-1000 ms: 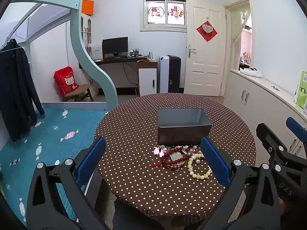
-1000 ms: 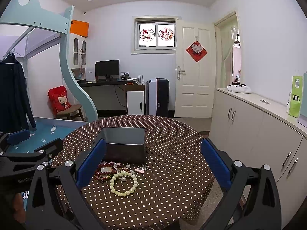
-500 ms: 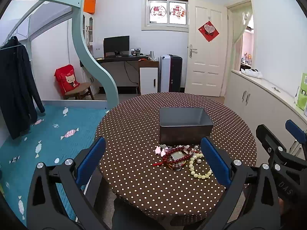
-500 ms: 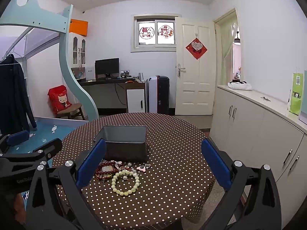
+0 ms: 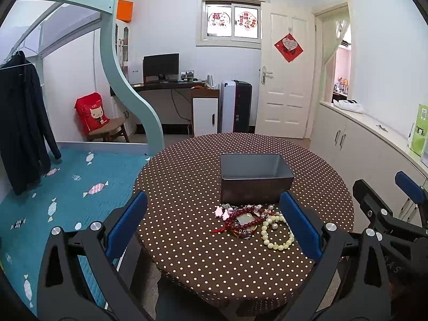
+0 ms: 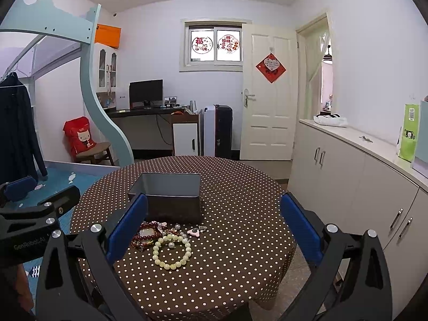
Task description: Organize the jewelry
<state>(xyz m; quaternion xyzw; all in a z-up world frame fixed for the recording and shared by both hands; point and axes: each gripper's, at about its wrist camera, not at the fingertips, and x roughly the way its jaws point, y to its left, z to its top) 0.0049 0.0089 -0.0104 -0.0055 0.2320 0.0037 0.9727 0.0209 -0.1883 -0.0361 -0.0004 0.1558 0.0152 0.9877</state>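
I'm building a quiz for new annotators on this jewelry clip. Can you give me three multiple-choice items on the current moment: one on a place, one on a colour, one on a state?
1. Where does the jewelry pile lie?
A. Inside the grey box
B. On the tablecloth in front of the box
C. On the white cabinet

2. What colour is the largest loose bead bracelet nearest the grippers?
A. Pale cream
B. Black
C. Blue

3. How do both grippers stand?
A. Shut on beads
B. One open, one shut
C. Open and holding nothing

Answers:
1 B: the jewelry pile lies on the dotted tablecloth, just outside the grey box.
2 A: the cream bead bracelet is pale.
3 C: the left gripper and the right gripper show wide jaws with nothing between.
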